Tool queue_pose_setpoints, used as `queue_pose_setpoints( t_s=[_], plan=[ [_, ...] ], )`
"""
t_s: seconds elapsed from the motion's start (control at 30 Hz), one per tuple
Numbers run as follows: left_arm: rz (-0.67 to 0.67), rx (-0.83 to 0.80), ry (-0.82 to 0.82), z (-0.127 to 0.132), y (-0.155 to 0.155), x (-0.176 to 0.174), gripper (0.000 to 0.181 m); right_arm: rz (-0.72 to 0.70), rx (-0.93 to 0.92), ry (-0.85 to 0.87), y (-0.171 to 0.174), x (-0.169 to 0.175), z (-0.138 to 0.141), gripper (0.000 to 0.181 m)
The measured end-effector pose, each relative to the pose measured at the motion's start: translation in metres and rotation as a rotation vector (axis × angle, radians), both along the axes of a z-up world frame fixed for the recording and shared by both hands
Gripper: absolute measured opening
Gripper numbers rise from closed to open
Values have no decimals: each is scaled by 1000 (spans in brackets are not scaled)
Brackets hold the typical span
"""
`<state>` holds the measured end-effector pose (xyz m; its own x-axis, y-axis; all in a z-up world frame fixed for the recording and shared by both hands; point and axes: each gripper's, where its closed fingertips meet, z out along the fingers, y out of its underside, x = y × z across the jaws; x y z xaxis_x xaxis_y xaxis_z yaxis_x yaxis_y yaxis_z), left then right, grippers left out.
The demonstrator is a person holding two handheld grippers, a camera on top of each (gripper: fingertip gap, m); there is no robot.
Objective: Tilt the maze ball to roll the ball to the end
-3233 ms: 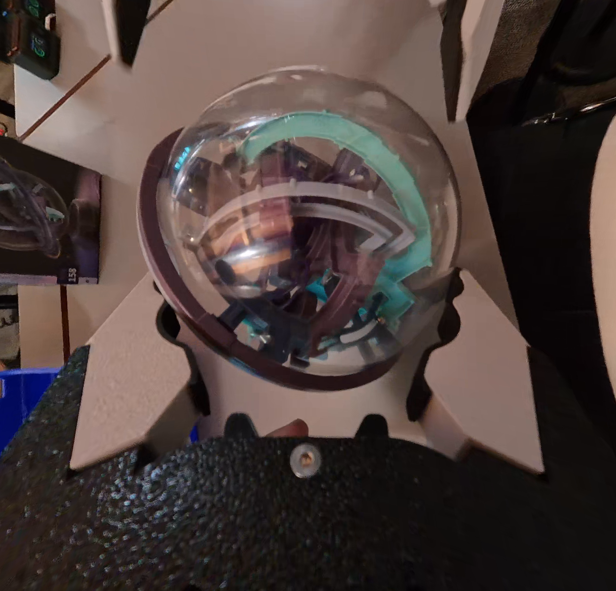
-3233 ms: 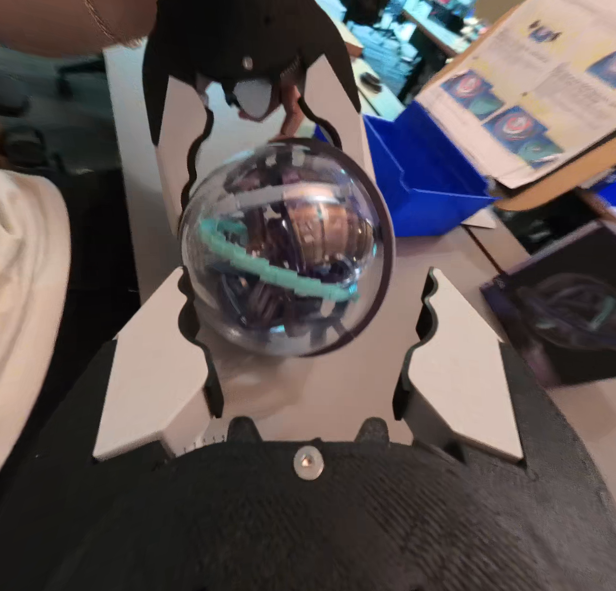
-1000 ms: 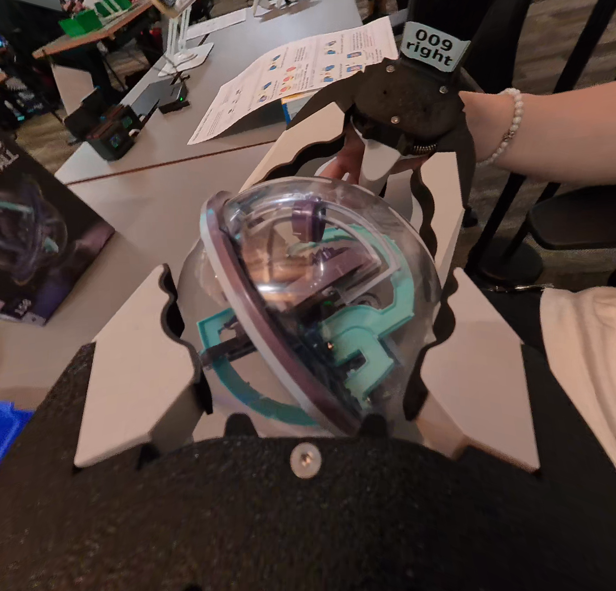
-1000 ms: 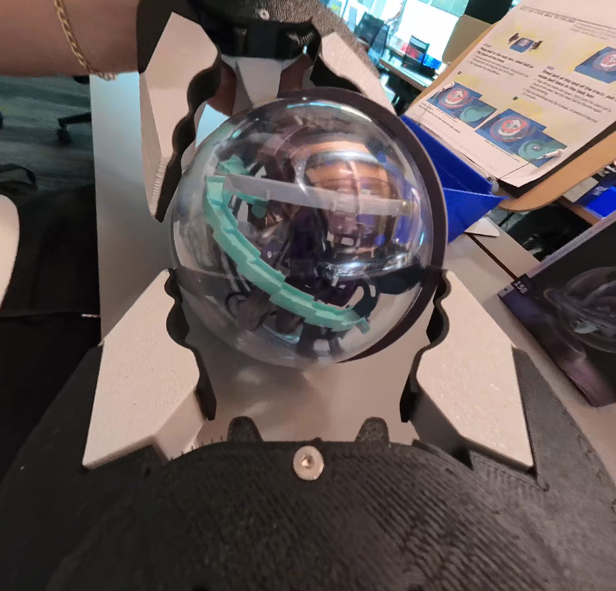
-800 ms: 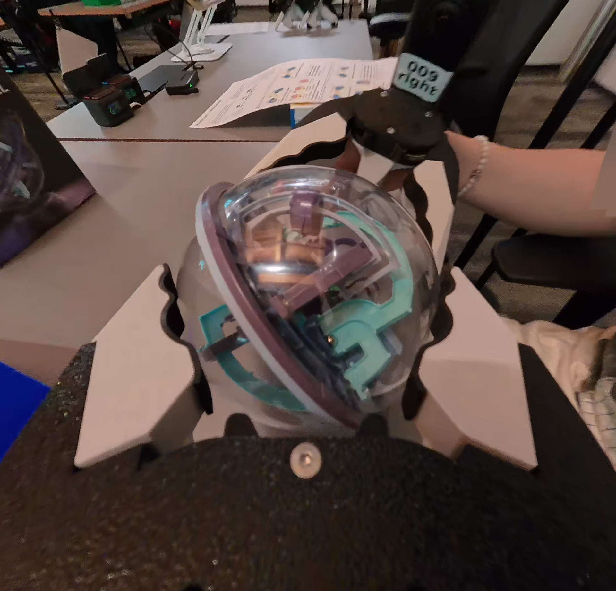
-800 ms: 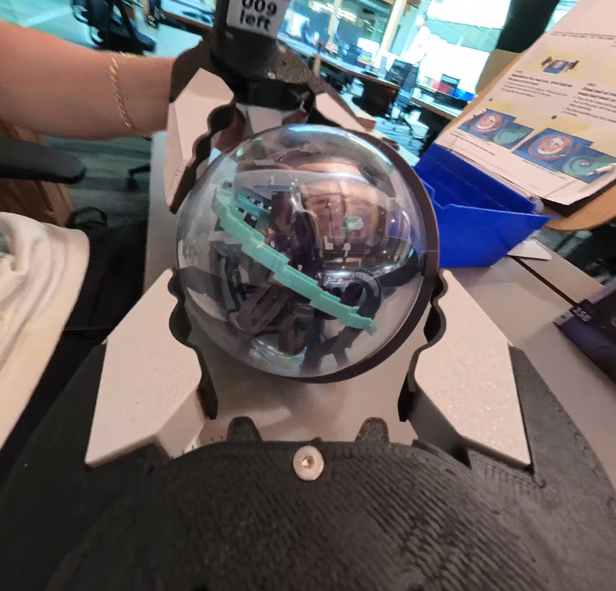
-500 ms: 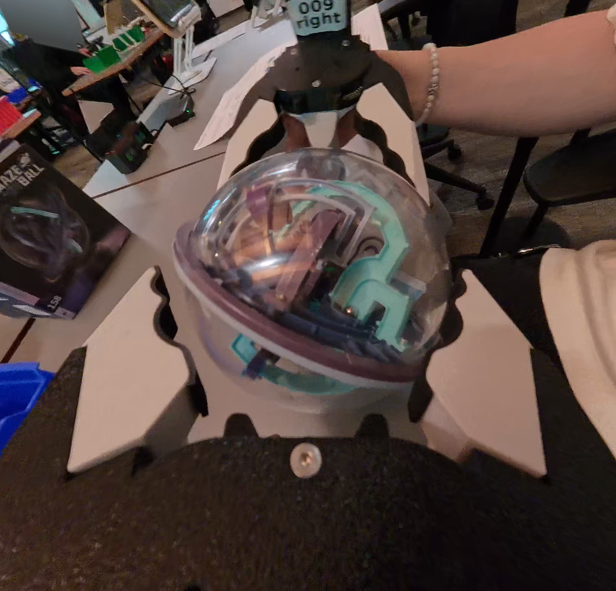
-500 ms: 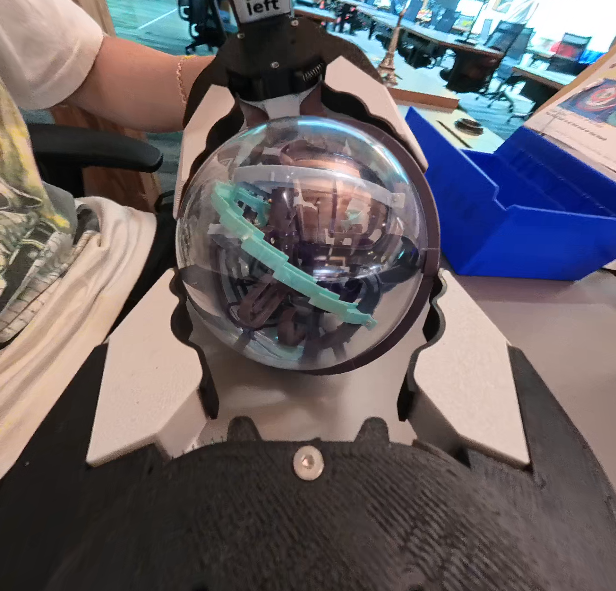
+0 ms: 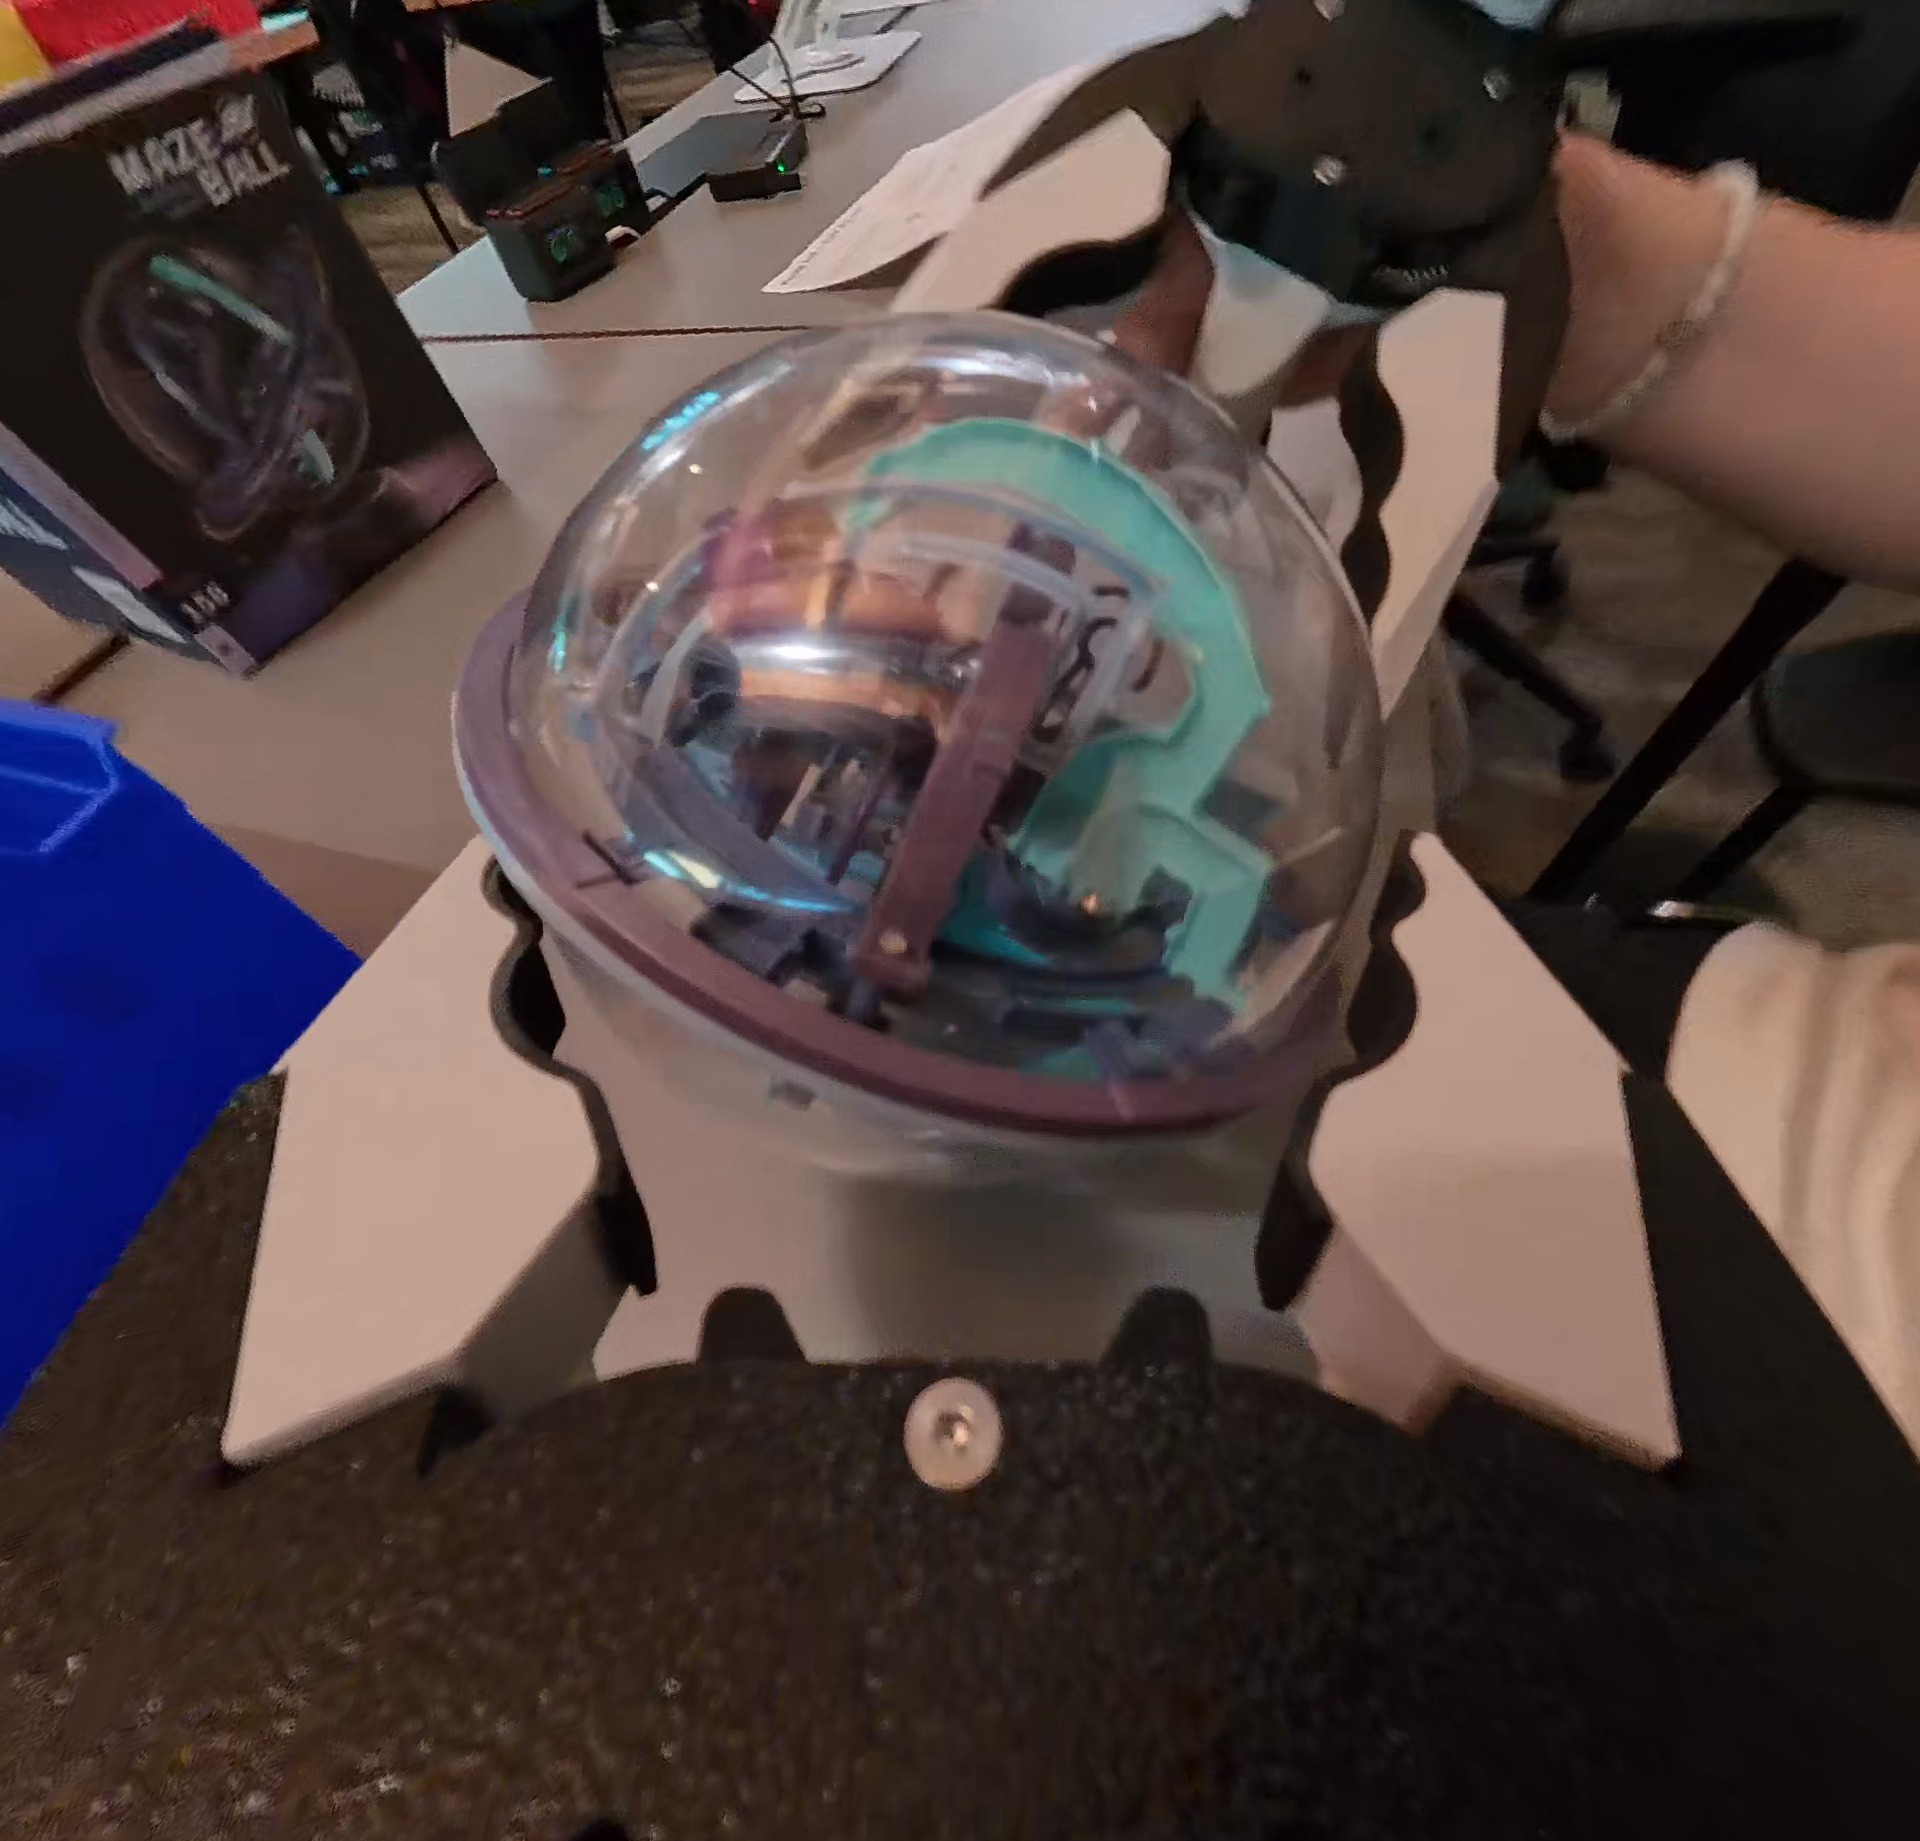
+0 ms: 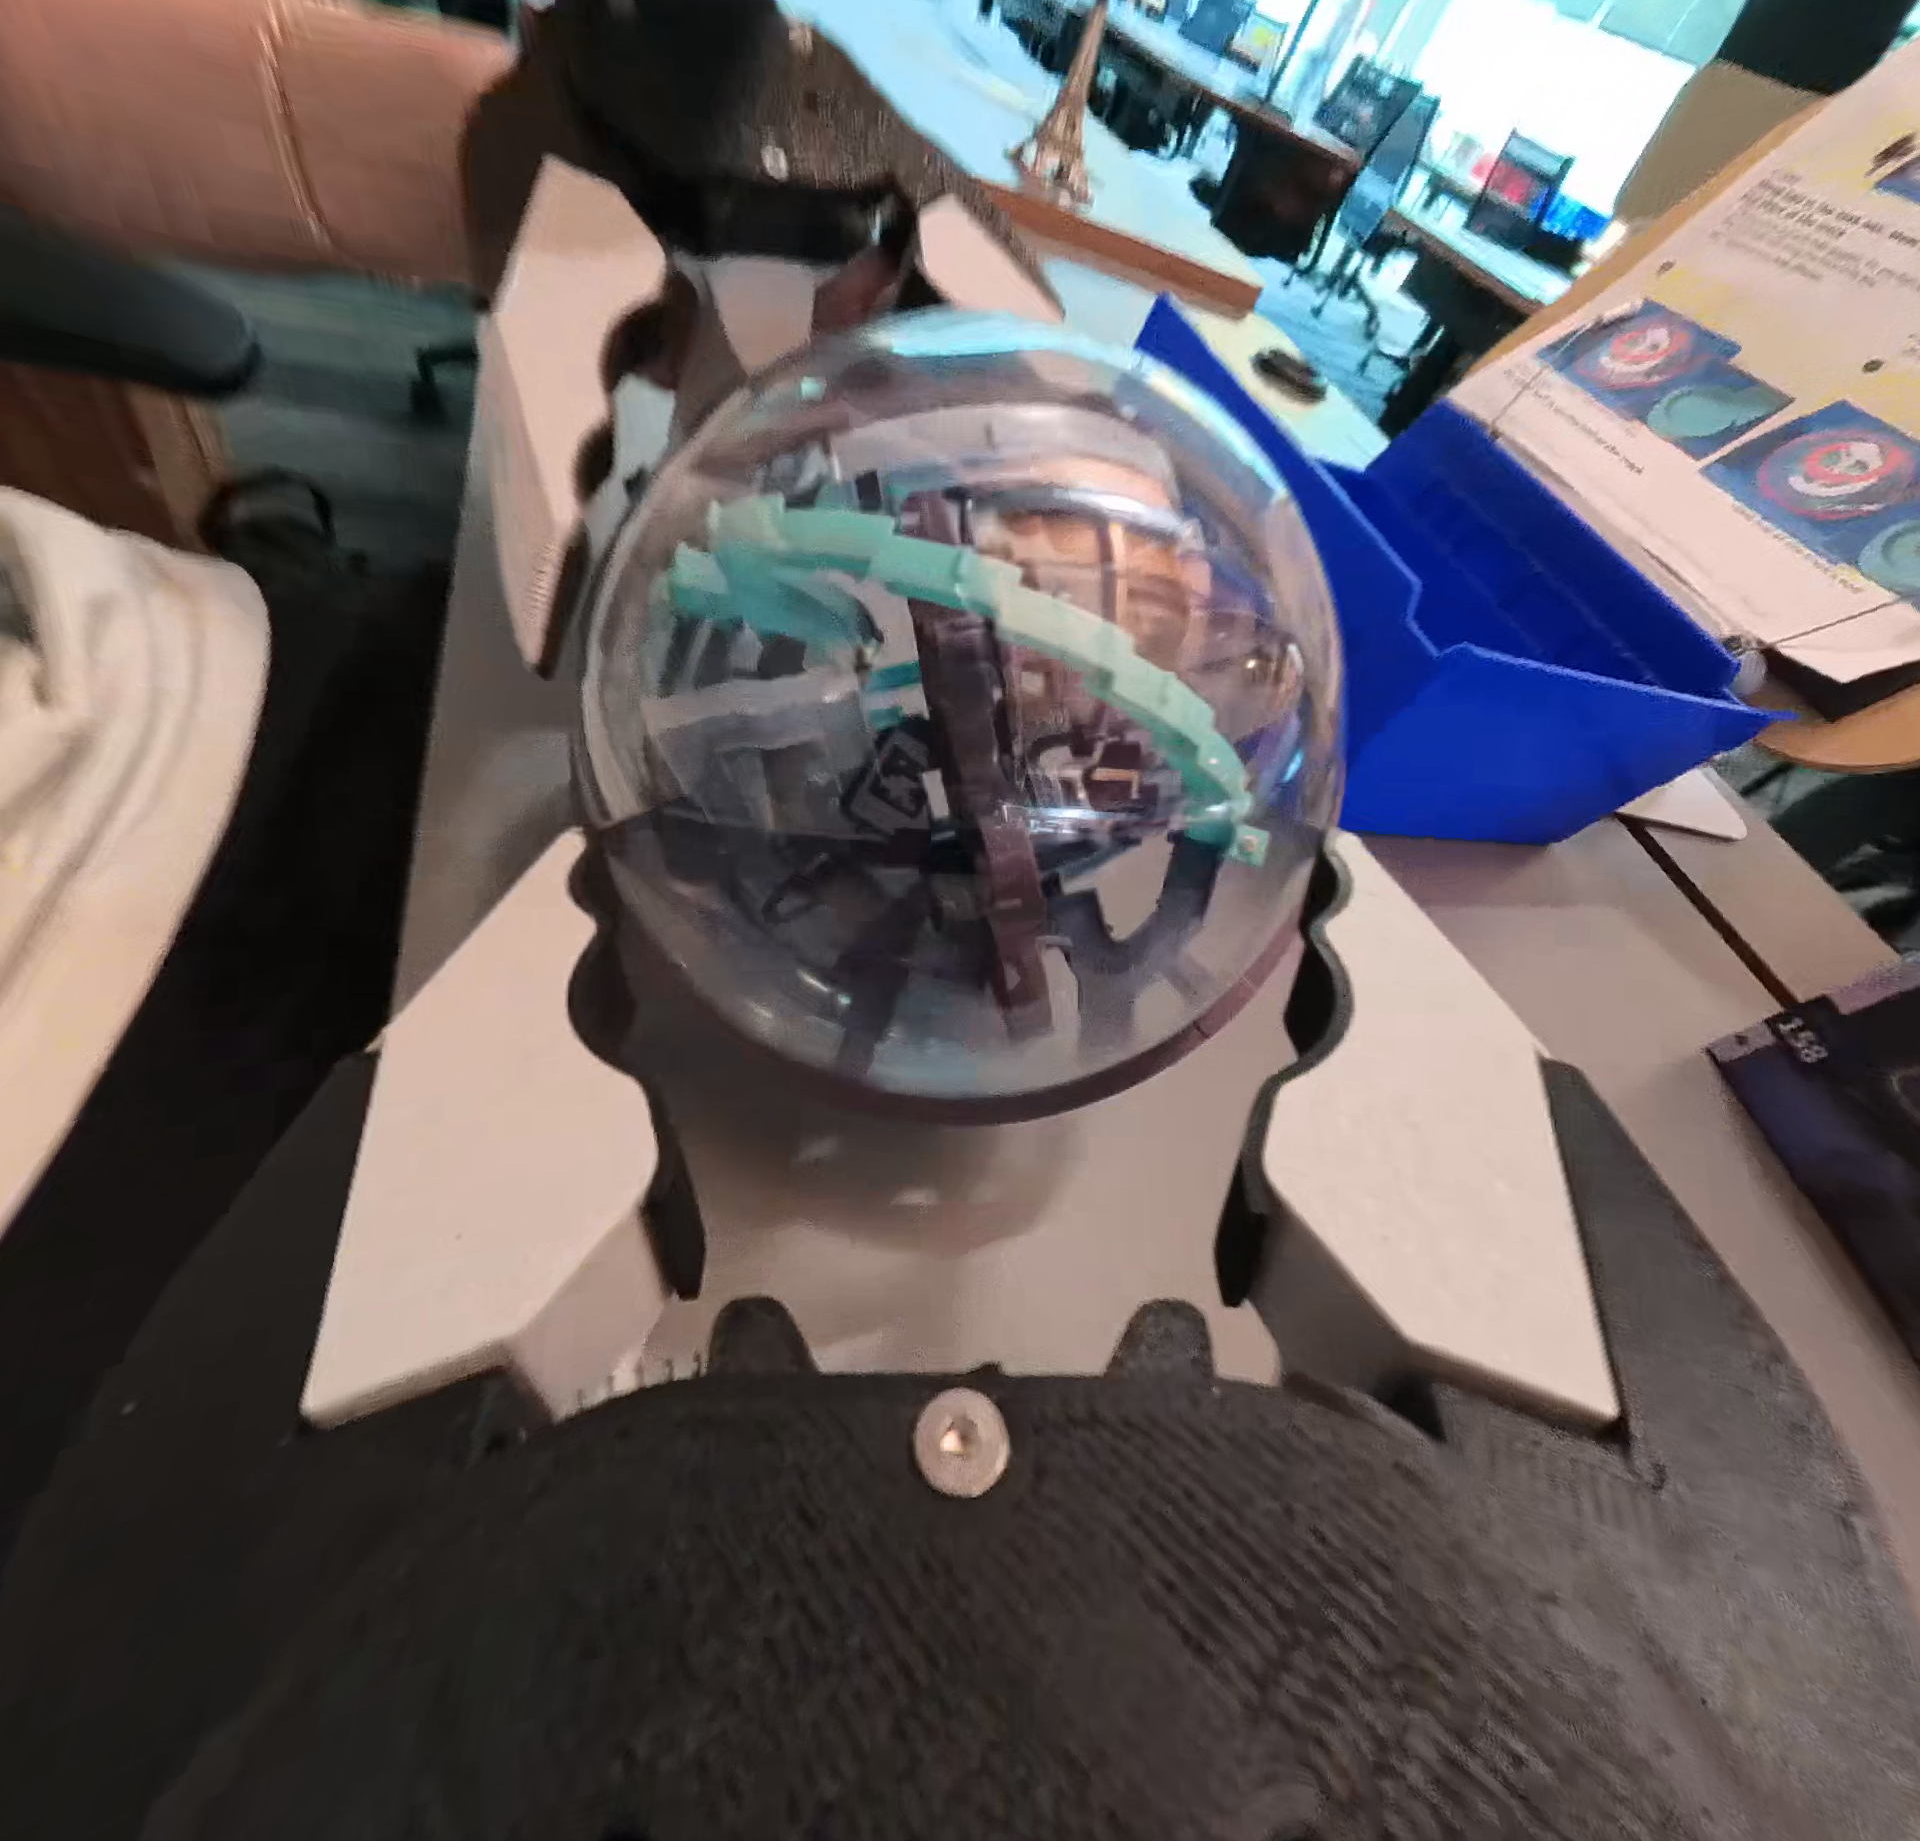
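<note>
Clear plastic maze ball (image 9: 935, 742) sits clamped between left gripper (image 9: 940, 970) and right gripper (image 10: 951, 950), facing each other, both pinching it. Blue bin (image 10: 1507, 669) beyond right gripper's right finger.

Rows of pale grey office desks (image 9: 623, 357) are filling a dim workroom, black swivel chairs (image 10: 1538, 181) are standing nearby, and daylight is glaring through bright far windows (image 10: 1590, 15).

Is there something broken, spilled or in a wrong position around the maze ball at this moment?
Nothing stands out. The maze ball is held whole between the left gripper and the right gripper, its clear shell uncracked. It is tilted, as its dark seam ring shows, which suits the task.
</note>
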<state>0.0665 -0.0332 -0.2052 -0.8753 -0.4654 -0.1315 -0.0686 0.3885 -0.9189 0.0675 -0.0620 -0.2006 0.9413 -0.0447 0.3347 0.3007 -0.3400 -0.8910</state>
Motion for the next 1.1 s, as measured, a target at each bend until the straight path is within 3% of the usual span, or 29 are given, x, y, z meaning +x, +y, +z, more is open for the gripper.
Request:
queue_pose_setpoints(
  t_s=[0.1, 0.27, 0.4, 0.5, 0.6, 0.7, 0.8, 0.9, 1.0, 1.1],
  plan=[
    [-5, 160, -165, -4, 7, 8, 155, 26, -76, -33, 2, 6, -7, 133],
    [-171, 147, -281, 38, 2, 1, 150, 99, -87, -28, 13, 10, -2, 129],
    [-340, 304, -173, 14, 8, 7, 150, 156, -64, 0, 25, 10, 3, 128],
    [-361, 335, -98, 5, 13, 15, 158, 157, -59, 28, 29, 15, 4, 129],
    [-294, 436, -54, -2, 26, 21, 157, 82, -20, 10, 27, 22, 12, 127],
    [-183, 432, -4, -5, 29, 26, 156, -10, -48, -74, 11, 18, 17, 113],
    [-99, 415, 61, -5, 28, 24, 156, 9, -176, -133, 6, -3, -2, 125],
    [-37, 330, 122, 1, 17, 22, 155, -82, -350, -289, 4, 15, -30, 141],
    [-41, 301, 184, 1, 10, 13, 156, -128, -368, -346, 1, 35, -33, 126],
    [-99, 341, 164, -1, 12, 4, 156, -34, -341, -281, 1, 33, -35, 126]
  ],
)
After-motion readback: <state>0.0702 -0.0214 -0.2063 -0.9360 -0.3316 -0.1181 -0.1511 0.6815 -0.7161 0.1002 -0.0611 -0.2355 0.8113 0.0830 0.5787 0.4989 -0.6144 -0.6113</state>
